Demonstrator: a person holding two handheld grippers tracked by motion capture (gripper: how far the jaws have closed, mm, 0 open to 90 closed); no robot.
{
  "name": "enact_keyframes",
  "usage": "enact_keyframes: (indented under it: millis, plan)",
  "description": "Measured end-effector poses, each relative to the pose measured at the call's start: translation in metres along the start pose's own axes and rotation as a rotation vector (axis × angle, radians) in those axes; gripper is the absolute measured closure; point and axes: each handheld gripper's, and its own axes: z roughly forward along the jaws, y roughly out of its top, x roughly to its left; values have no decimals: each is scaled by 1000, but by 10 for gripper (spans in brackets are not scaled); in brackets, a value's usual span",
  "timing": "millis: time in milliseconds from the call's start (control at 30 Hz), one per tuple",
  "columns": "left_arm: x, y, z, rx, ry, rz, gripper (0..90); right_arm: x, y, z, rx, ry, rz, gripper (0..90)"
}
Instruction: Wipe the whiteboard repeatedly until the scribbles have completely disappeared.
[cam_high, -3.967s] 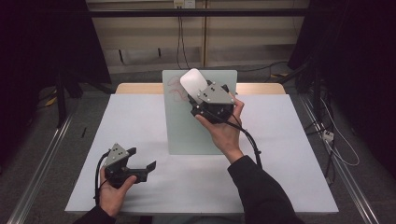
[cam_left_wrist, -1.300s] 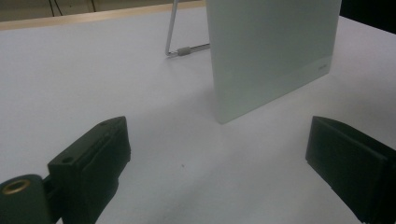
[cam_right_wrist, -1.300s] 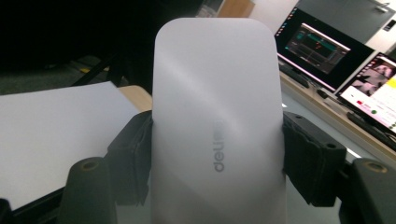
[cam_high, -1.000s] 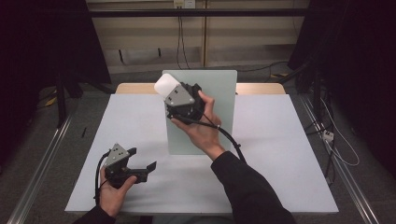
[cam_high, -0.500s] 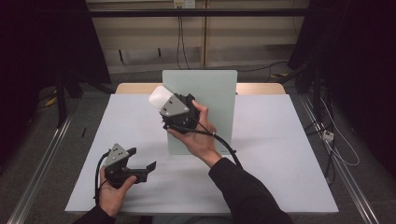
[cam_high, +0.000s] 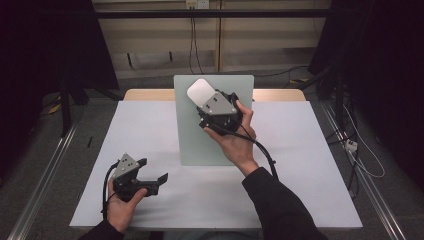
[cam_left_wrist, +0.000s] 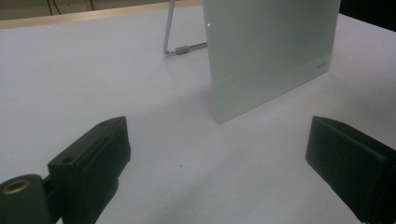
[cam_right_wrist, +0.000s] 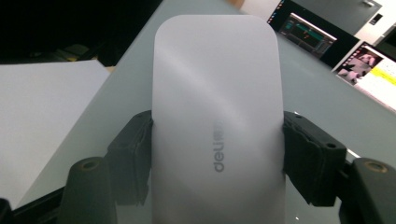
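Note:
A pale green frosted board (cam_high: 200, 145) stands upright at the middle of the white table (cam_high: 300, 150), propped by a wire stand (cam_left_wrist: 175, 46). My right gripper (cam_high: 206, 102) is shut on a white rounded eraser (cam_high: 199, 91) marked "deli", pressed against the board's upper part. In the right gripper view the eraser (cam_right_wrist: 217, 116) sits between both jaws of that gripper (cam_right_wrist: 217, 161), with the board (cam_right_wrist: 317, 93) behind it. My left gripper (cam_high: 151, 170) rests low at the table's front left, open and holding nothing. In its own view the left gripper (cam_left_wrist: 219, 158) faces the board (cam_left_wrist: 275, 51).
The table's wooden far edge (cam_high: 145, 94) shows behind the board. Metal rails (cam_high: 45, 170) run along the floor on both sides, and cables (cam_high: 360, 150) lie at the right. The board's surface reflects bright screens (cam_right_wrist: 308, 28).
My right gripper, after sliding the eraser left past the board's left edge, has swept it back right and slightly up onto the board's upper part. The left gripper has stayed put.

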Motion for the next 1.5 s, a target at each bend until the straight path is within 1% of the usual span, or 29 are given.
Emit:
enact_keyframes:
  millis: [33,67,100,167,233,267,333,367,400,433,600,767,833,900,967,1033,1100,1200,1233,1367,1500]
  plan:
    - [0,0,0,3,1,0,63,5,-3,1,2,16,-8,316]
    - [0,0,1,-4,1,-13,63,11,-7,1,7,36,-13,316]
    - [1,0,0,3,2,-4,63,16,-11,1,11,49,-17,316]
    - [1,0,1,4,1,-3,63,24,-17,2,16,73,-13,316]
    - [0,0,1,-4,0,-11,63,29,-22,1,20,83,-10,316]
    - [-1,0,1,-6,-3,-11,63,28,-24,0,17,89,2,316]
    - [0,0,1,4,-1,-3,63,23,-25,-1,15,86,25,316]
    - [0,0,1,3,0,-6,63,20,-24,-3,13,70,21,316]
    - [0,0,1,-4,0,-13,63,15,-24,-5,14,63,23,316]
    - [0,0,0,2,1,-5,63,12,-24,-6,13,52,27,316]
    - [0,-1,1,2,0,-7,63,-21,-30,-19,5,-18,69,316]
    - [0,0,1,6,-2,-4,63,-47,-32,-30,5,-79,90,316]
    - [0,0,1,7,-2,-5,63,-53,-32,-32,3,-96,96,316]
    - [0,0,1,7,-1,-5,63,-55,-32,-33,4,-99,99,316]
    - [0,0,1,9,-1,-3,63,-54,-32,-32,5,-103,96,316]
    - [0,0,1,7,1,-3,63,-51,-32,-31,4,-85,101,316]
    - [0,0,1,4,-2,-5,63,-46,-32,-29,8,-68,92,316]
    - [0,0,1,7,-2,-2,63,-35,-34,-26,15,-45,74,316]
    - [0,0,2,8,-3,-1,63,-30,-35,-25,15,-30,68,316]
    - [0,0,2,10,-2,1,63,-18,-34,-19,13,-2,65,316]
    - [0,0,2,8,-2,-1,63,-3,-26,-11,16,28,47,316]
